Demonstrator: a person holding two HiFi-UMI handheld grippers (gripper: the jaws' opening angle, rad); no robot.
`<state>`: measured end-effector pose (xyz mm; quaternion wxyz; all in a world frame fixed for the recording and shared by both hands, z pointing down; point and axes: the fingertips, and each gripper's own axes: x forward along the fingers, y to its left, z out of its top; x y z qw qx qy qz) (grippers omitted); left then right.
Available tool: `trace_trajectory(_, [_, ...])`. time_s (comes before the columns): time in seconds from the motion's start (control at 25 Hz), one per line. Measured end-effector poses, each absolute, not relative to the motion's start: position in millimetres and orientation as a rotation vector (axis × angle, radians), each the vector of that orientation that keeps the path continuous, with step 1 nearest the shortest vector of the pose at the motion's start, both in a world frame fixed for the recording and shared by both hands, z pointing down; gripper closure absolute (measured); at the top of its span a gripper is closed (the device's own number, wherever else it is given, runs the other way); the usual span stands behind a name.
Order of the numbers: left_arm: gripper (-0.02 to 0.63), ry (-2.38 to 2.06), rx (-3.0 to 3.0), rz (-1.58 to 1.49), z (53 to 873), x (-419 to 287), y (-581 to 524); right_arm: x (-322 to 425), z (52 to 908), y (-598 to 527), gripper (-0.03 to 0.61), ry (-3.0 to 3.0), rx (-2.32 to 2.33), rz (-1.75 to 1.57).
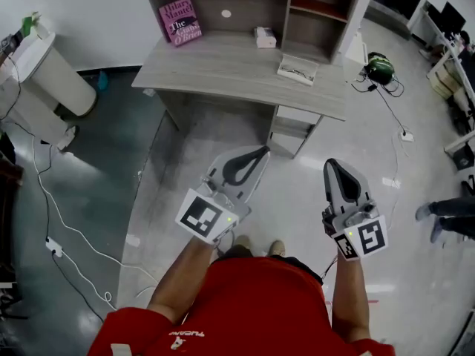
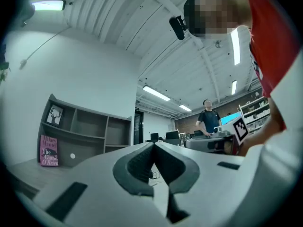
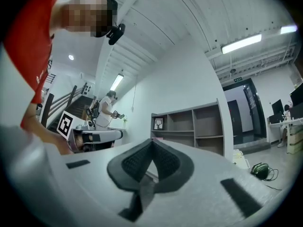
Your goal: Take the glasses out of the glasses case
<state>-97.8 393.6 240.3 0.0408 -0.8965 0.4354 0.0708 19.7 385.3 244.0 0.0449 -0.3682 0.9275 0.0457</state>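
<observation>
Hovering, left tongs [image 1: 263, 152] and right tongs [image 1: 332, 163] are closed.

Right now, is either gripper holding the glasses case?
No, the left gripper and right gripper are both shut on nothing, short of the desk where the glasses case lies.

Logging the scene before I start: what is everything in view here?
desk: one, grey wood, ahead, shelves on top
book: one, pink, desk's back left
small box: one, white, desk's middle
glasses case: one, white, desk's right
rounded object: one, green, floor right of desk
bin-like unit: one, white, floor left of desk
power strip: one, white, floor at left
left gripper: one, grey, shut, empty, person's left
right gripper: one, grey, shut, empty, person's right
</observation>
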Motion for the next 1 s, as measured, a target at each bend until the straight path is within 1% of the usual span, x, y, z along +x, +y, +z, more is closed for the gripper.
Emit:
trace_trajectory(0.4, [0.604, 1.37, -2.714, 0.258, 245.0, -163.1, 369.6, -7.5, 248.3, 360.4, 0.574, 2.817, -1.227, 0.148])
trace_trajectory(0.56, [0.604, 1.351, -2.707, 0.249, 247.9, -167.6, 342.9, -6.5, 252.0, 332.5, 0.574, 2.796, -1.258, 0.137])
trace_trajectory(0.72, [0.604, 1.346, -2.756, 0.171, 262.6, -166.3, 313.0, -6.6, 258.8, 301.8, 0.574, 2.794, -1.259, 0.144])
trace_trajectory(1.0, [0.604, 1.341, -2.744, 0.094, 269.3, -151.4, 226.5, 10.6, 264.4, 215.0, 0.574, 2.791, -1.254, 0.186])
